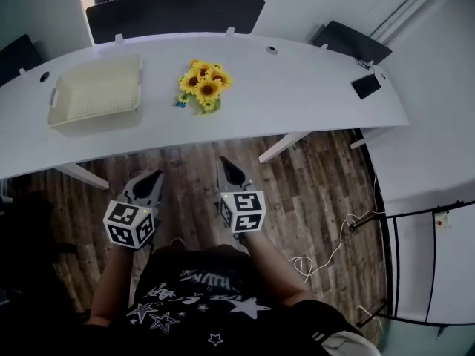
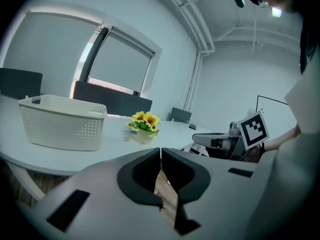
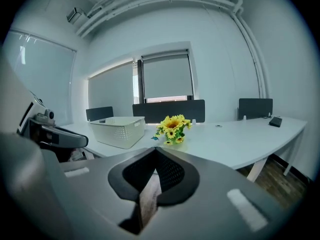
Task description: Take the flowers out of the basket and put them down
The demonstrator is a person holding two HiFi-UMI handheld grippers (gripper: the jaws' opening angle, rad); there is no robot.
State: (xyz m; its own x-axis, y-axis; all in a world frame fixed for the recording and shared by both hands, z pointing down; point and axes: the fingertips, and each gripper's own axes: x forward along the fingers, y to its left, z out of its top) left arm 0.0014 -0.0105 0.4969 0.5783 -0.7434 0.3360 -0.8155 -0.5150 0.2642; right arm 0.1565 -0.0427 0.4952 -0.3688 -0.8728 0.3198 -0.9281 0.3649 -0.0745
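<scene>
Left gripper (image 1: pixel 152 176) and right gripper (image 1: pixel 225 163) are held side by side over the wooden floor (image 1: pixel 312 191), short of the table's near edge. Both have their jaws closed together with nothing between them. The flowers (image 1: pixel 204 85) stand on the table (image 1: pixel 297 87), about midway along it and clear of the basket. The basket (image 1: pixel 96 87) sits empty toward the left end. A phone (image 1: pixel 366 86) lies near the right end.

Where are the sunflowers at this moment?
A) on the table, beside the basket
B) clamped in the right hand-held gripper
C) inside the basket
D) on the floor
A: the sunflowers stand on the white table, apart from the basket, which is empty.
</scene>
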